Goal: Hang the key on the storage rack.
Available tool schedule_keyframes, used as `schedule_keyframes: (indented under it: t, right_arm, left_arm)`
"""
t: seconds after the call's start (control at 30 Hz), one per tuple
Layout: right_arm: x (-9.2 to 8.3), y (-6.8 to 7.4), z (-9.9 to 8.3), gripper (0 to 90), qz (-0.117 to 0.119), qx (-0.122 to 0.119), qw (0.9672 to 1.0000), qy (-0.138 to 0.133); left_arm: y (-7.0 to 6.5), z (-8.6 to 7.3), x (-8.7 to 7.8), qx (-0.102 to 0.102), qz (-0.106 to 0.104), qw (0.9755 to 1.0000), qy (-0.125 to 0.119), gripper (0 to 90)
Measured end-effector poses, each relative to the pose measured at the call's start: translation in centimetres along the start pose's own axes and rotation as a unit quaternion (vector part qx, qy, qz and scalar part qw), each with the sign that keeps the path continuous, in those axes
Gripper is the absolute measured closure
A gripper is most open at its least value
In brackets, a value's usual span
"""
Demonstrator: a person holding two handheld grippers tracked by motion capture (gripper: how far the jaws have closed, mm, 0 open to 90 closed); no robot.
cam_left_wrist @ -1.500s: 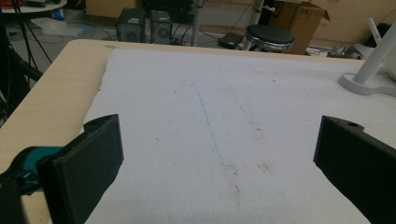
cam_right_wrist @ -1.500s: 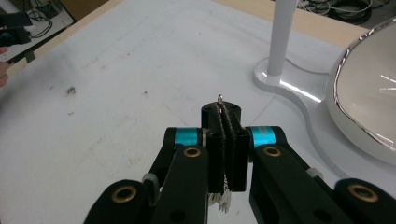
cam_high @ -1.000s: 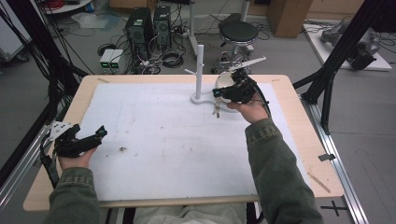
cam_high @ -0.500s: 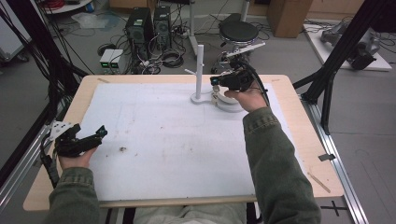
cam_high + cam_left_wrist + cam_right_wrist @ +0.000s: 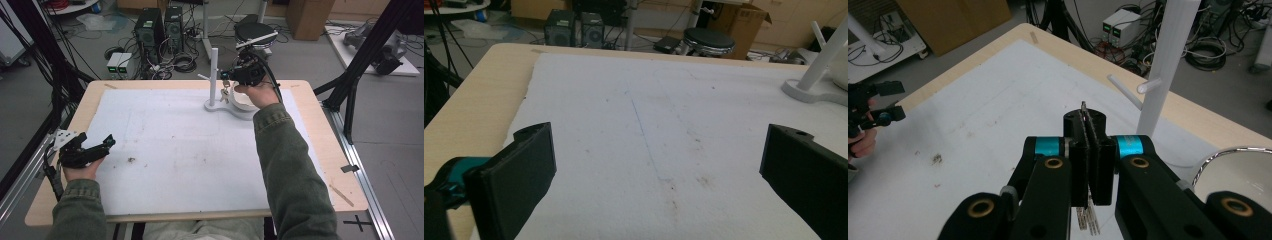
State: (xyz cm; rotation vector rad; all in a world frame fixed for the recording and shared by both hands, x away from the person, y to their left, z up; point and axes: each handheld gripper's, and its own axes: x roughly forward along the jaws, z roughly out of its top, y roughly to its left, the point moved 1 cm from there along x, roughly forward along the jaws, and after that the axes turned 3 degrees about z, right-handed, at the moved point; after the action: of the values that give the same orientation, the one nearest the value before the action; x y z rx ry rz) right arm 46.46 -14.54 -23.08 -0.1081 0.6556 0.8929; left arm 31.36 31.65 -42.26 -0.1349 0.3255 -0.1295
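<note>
The right tool (image 5: 226,76) has risen since the earlier frame and holds the keys (image 5: 1087,145) clamped beside the white stand (image 5: 214,70). The left tool (image 5: 102,145) rests wide open on the table (image 5: 310,100).

Even, soft overhead light, no hard shadows. High view soft and slightly grainy. Mild glare on white mat (image 5: 664,115); near jaws blurred.
</note>
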Motion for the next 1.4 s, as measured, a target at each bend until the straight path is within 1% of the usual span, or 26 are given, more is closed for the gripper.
schedule_keyframes:
  t: [0.1, 0.2, 0.27, 0.43, 0.5, 0.6, 0.73, 0.83, 0.9, 0.93, 0.97, 1.0, 1.1, 1.23, 1.33, 1.4]
  right_arm:
    - [0.1, -0.2, 0.3, 88.8, 0.003, 0.006, 0.9999, -0.008]
    - [0.1, -0.3, 0.7, 88.7, -0.003, 0.005, 1.0, -0.008]
    - [0.1, -0.4, 1.1, 88.8, -0.002, 0.001, 0.9999, -0.012]
    - [0.3, -0.7, 1.7, 88.8, -0.004, 0.003, 0.9998, -0.018]
    - [0.5, -1.0, 1.7, 88.7, 0.005, 0.01, 0.9996, -0.025]
    - [1.0, -1.7, 1.8, 88.8, 0.007, 0.015, 0.9993, -0.034]
    - [1.7, -2.8, 2.0, 88.8, 0.004, 0.028, 0.9987, -0.043]
    - [2.3, -3.5, 2.0, 88.7, 0.003, 0.034, 0.9983, -0.047]
    - [2.7, -3.9, 2.0, 88.7, -0.003, 0.037, 0.9982, -0.046]
    - [2.9, -4.0, 2.0, 88.8, -0.006, 0.044, 0.9979, -0.047]
    - [3.0, -4.2, 1.9, 88.8, -0.005, 0.043, 0.9979, -0.049]
    - [3.2, -4.2, 2.0, 88.7, -0.008, 0.045, 0.9976, -0.052]
    - [3.4, -4.4, 2.0, 88.8, -0.007, 0.047, 0.9971, -0.059]
    - [3.5, -4.6, 2.1, 88.6, -0.009, 0.039, 0.9963, -0.076]
    - [3.5, -4.6, 2.3, 88.6, -0.005, 0.044, 0.9952, -0.087]
    - [3.7, -4.5, 2.5, 88.6, -0.014, 0.039, 0.9952, -0.089]
  left_arm:
    - [0.0, 0.0, 0.0, 0.0, 0.0, 1.0, 0.001, 1.9]
    - [0.0, 0.0, 0.0, 0.0, 0.001, 1.0, 0.001, 1.9]
    - [0.0, 0.0, 0.1, 0.0, 0.0, 1.0, 0.002, 1.9]
    - [0.0, 0.0, 0.1, -0.001, -0.001, 1.0, 0.002, 2.0]
    - [0.0, 0.0, 0.2, 0.0, -0.003, 1.0, 0.003, 1.9]
    - [-0.1, 0.0, 0.3, 0.001, -0.004, 1.0, 0.004, 2.0]
    - [0.0, 0.0, 0.4, -0.001, -0.005, 1.0, 0.004, 1.9]
    - [0.0, 0.0, 0.4, -0.004, -0.007, 1.0, 0.005, 1.9]
    - [0.0, 0.0, 0.4, -0.004, -0.009, 0.9999, 0.005, 1.9]
    - [0.0, 0.0, 0.4, -0.005, -0.008, 0.9999, 0.005, 1.9]
    - [0.0, 0.0, 0.4, -0.004, -0.009, 0.9999, 0.005, 1.9]
    - [0.0, 0.0, 0.5, -0.006, -0.009, 0.9999, 0.005, 1.9]
    - [0.1, 0.0, 0.5, -0.005, -0.01, 0.9999, 0.007, 1.9]
    - [0.0, 0.0, 0.5, -0.005, -0.012, 0.9999, 0.005, 1.9]
    - [0.0, 0.0, 0.6, -0.006, -0.014, 0.9999, 0.004, 1.9]
    - [0.0, 0.0, 0.6, -0.007, -0.014, 0.9999, 0.006, 1.9]
